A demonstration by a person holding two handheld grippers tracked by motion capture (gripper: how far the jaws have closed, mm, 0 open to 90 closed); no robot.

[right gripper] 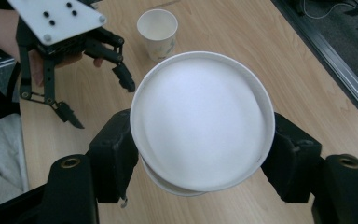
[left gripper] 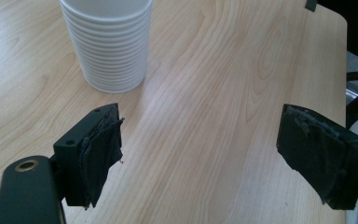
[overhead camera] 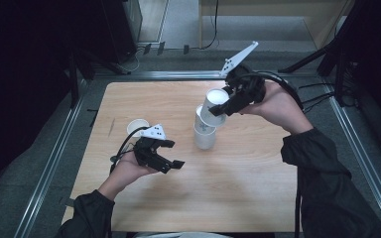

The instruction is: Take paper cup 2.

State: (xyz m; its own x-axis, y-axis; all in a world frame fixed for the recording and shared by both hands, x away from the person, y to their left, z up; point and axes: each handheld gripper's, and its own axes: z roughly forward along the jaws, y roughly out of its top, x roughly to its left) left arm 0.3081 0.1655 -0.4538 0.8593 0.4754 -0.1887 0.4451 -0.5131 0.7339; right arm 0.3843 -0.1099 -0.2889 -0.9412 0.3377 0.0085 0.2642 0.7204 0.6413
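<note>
Cups: 1 in right gripper [overhead camera: 224,106] over 2-cup stack [overhead camera: 204,133], 1 apart [overhead camera: 137,127]; left gripper [overhead camera: 171,153] open, empty.

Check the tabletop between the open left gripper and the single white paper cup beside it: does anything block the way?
Nothing visible does. Bare wooden table separates the left gripper from the single white paper cup.

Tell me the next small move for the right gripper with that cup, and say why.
Probably lower the tilted cup straight down onto the stacked cups beneath it. The right gripper is shut on that cup just above the stack, which stands on the table. The left gripper hangs open and apart from the stack, near a lone cup, so nothing blocks the descent.
</note>
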